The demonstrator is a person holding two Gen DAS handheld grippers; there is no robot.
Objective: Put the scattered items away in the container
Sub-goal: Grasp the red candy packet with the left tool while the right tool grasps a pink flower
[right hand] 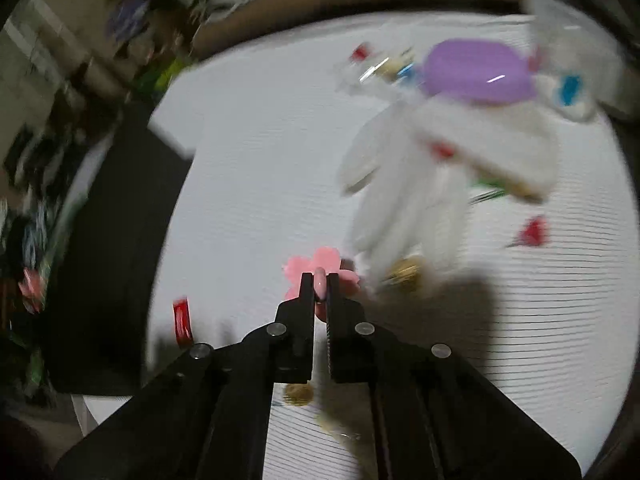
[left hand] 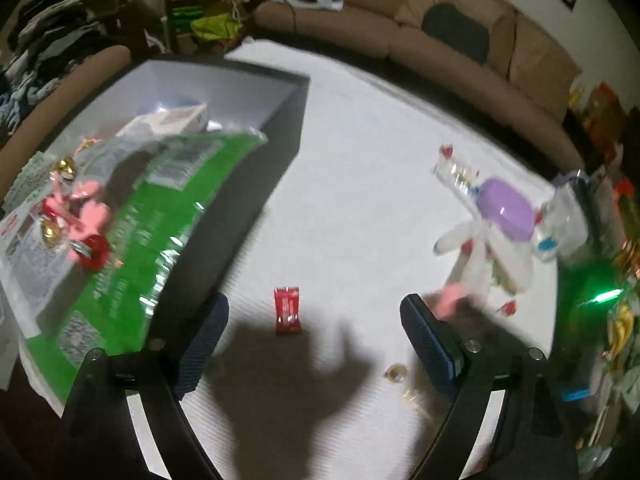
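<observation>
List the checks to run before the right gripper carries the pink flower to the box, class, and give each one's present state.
1. Right gripper shut on the pink flower: ok.
2. Hold is secure: cannot tell, the picture is blurred.
3. Left gripper open and holding nothing: ok.
4. Box open on top: ok.
5. Room in the box: cannot tell; a green bag and other things already lie in it.
6. Table tidy: not ok; the red wrapper and purple case remain out.
</observation>
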